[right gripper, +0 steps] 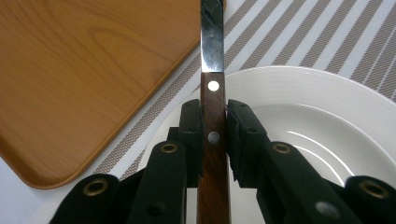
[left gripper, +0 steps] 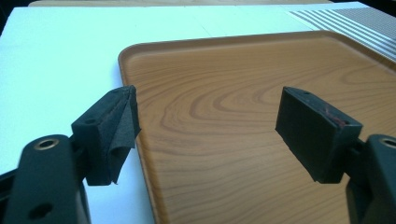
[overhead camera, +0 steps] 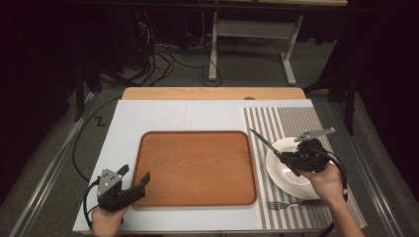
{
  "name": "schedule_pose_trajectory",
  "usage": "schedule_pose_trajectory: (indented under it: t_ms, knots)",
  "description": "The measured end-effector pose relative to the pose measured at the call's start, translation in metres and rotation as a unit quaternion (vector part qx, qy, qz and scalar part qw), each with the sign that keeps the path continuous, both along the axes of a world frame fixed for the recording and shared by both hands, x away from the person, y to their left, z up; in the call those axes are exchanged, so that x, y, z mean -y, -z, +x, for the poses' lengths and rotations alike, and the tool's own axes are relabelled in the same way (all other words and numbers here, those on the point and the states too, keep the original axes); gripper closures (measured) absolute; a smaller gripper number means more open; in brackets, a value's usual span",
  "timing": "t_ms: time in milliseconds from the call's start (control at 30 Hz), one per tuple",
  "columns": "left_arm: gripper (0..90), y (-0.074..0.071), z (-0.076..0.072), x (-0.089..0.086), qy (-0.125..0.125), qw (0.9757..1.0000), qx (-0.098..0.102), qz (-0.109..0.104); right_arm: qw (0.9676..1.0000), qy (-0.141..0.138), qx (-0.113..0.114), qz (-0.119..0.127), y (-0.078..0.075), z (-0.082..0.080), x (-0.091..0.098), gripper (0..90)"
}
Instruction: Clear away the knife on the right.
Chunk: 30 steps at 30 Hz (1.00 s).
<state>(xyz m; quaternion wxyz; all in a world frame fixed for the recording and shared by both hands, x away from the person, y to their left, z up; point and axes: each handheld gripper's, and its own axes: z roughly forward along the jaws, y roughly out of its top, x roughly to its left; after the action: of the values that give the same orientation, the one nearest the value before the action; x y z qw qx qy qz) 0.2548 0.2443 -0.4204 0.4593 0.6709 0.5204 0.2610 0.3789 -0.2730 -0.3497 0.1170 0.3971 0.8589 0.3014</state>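
High view: my right tongs (overhead camera: 289, 159) are pinching the knife (overhead camera: 269, 146) by its wooden handle, the blade pointing up and left over the striped placemat (overhead camera: 291, 121), above the left edge of the white plate (overhead camera: 281, 173). I hold it by the handle so the blade stays clear ahead of the tongs, seemingly on its way toward the wooden tray (overhead camera: 197, 168). My left tongs (overhead camera: 134, 180) are spread with nothing between them, resting at the tray's near left corner, perhaps to steady it. The tray has nothing in it, and the plate looks bare as well. A fork (overhead camera: 286, 203) lies on the placemat just below the plate, on the table (overhead camera: 128, 128).
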Motion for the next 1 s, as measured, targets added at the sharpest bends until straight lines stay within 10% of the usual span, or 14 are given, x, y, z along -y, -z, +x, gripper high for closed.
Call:
schedule_pose_trajectory:
  t_ms: [1000]
  knots:
    - [22.5, -0.001, -0.002, 0.001, 0.005, 1.0, 0.003, 0.001, 0.9997, -0.021, -0.01, 0.01, 0.009, -0.016, -0.03, 77.7]
